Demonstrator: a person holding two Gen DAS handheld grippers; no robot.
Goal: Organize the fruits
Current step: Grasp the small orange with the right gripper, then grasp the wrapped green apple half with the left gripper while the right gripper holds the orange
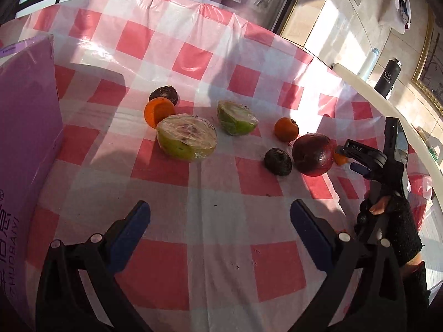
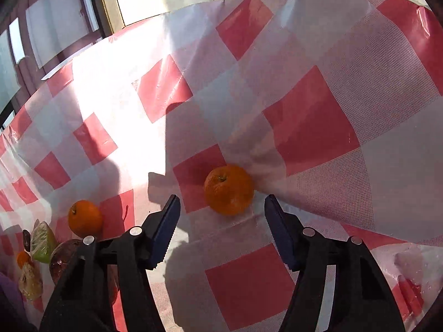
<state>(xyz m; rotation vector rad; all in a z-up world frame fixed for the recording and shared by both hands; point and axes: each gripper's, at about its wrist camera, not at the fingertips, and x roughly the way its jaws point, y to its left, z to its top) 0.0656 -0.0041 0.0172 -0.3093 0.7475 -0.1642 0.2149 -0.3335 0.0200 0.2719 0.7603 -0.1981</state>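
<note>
The right gripper [image 2: 221,227] has its blue-padded fingers spread wide, and a small round orange tangerine with a green stem nub [image 2: 229,189] sits on the red-and-white checked plastic tablecloth [image 2: 310,127] just ahead of the gap between the tips, touching neither pad. The left gripper [image 1: 220,218] is likewise spread apart and holds nothing, hovering over bare cloth.

Taking the large dark-red round fruit [image 1: 313,153] as the landmark: the tangerine peeks out just behind its right side in the left wrist view, mostly hidden by the right gripper's tip. A small dark wrinkled fruit [image 1: 278,161] lies just to the left of the red fruit, nearly touching it. A second orange tangerine [image 1: 286,129] sits just beyond it, to the upper left. Further left, well apart, are two cling-wrapped green fruit halves [image 1: 187,137], with a third orange fruit [image 1: 159,111] and another dark round fruit [image 1: 164,94] beside the nearer half; whether those two touch is hard to tell. A purple cardboard box [image 1: 27,144] stands at the far left.
</note>
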